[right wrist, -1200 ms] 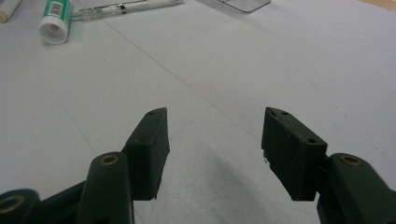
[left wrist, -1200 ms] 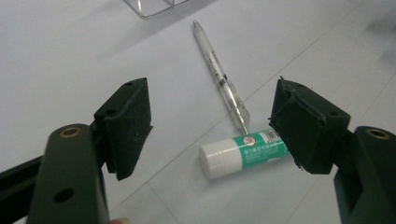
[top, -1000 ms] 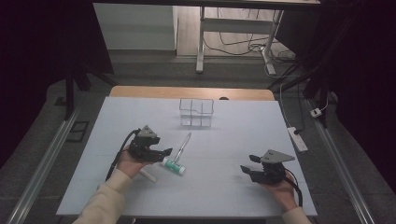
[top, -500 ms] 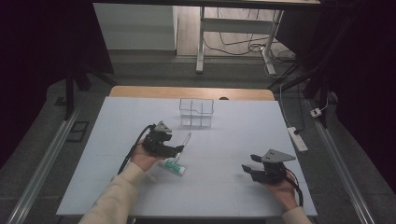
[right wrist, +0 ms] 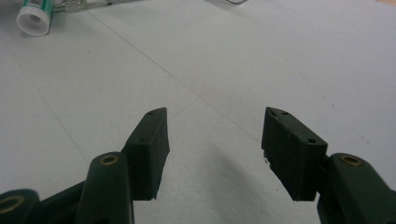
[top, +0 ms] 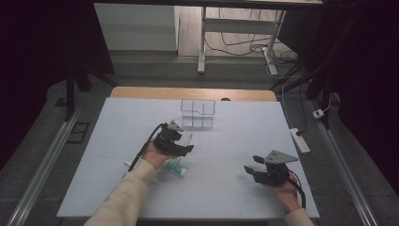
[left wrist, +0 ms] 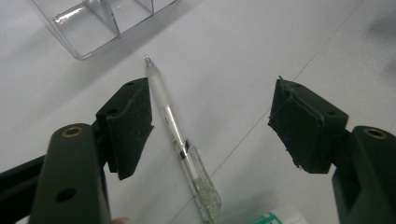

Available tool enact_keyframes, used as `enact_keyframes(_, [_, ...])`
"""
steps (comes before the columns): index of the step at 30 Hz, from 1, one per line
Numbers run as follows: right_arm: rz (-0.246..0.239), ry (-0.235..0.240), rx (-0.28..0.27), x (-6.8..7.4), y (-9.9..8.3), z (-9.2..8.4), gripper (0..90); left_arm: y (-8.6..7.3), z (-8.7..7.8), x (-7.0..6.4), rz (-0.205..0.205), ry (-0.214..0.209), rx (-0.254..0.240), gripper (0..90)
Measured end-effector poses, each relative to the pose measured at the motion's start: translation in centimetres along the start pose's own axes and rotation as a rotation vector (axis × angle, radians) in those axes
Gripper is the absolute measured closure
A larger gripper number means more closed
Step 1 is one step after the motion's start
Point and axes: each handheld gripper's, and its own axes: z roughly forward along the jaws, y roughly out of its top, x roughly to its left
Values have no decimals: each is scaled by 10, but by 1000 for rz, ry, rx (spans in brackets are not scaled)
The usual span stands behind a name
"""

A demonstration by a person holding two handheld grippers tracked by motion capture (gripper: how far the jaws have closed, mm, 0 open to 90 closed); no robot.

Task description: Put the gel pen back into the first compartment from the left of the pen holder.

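Pen (left wrist: 180, 140) lies between open jaws — beside one pad.

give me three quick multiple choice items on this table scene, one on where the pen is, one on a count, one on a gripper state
1. Where does the clear pen lie?
A. inside the clear organiser
B. on the table between the left gripper's jaws
C. in the right gripper

2. How many things lie loose on the white table besides the clear organiser?
A. two
B. five
C. none

3. How is the right gripper?
A. shut on the pen
B. shut on the tube
C. open, with nothing held

Answers: 1 B, the left gripper straddles the pen without pressing it. 2 A, the pen and a green-and-white tube. 3 C, bare table shows between its jaws.
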Motion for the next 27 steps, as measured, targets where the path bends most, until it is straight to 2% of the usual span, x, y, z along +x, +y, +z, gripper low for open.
enact_keyframes(3, [-5, 6, 3, 0, -1, 0, 409, 3, 3, -1, 2, -1, 6, 308])
enact_keyframes(4, [-4, -7, 0, 0, -1, 1, 409, 3, 4, -1, 5, 2, 6, 310])
enact_keyframes(8, [-11, 14, -3, 0, -1, 1, 405, 6, 9, -2, 10, 9, 25, 317])
enact_keyframes(11, [-16, 10, 0, 1, -1, 2, 403, 7, 14, -1, 6, 19, 40, 319])
enact_keyframes(19, [-15, 12, 6, 1, -1, 3, 402, 9, 26, 8, -22, 42, 67, 332])
enact_keyframes(27, [-17, 8, 22, 1, -1, 4, 402, 8, 39, 17, -54, 64, 90, 385])
